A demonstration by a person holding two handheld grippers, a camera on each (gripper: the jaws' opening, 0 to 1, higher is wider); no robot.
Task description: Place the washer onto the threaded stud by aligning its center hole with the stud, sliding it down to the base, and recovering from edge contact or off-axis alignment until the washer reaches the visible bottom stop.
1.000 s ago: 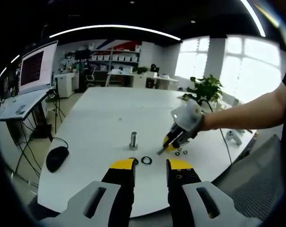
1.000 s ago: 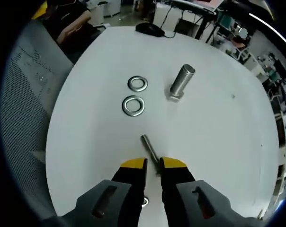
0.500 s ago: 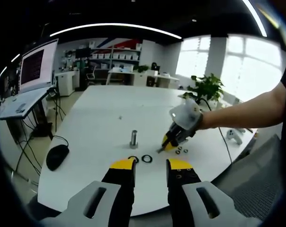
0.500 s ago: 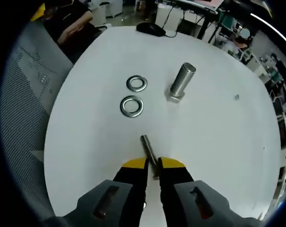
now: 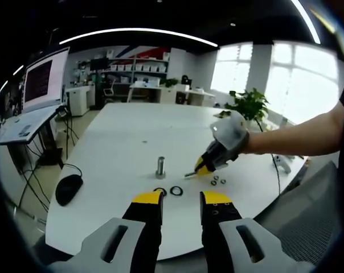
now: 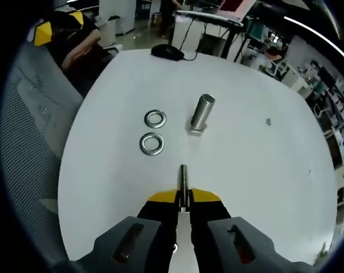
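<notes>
Shiny metal stud (image 6: pixel 201 112) and washers (image 6: pixel 151 143) (bright steel) on matt white table (image 6: pixel 263 170).

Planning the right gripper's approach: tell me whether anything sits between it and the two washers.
Nothing visible blocks the way. The right gripper, shut on a thin metal rod, has bare white table between it and the two flat silver washers. The upright threaded steel stud stands beside them, apart.

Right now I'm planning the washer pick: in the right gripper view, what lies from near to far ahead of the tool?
Thin metal rod in the right tool → nearer steel washer → farther steel washer → upright threaded steel stud → black computer mouse.
</notes>
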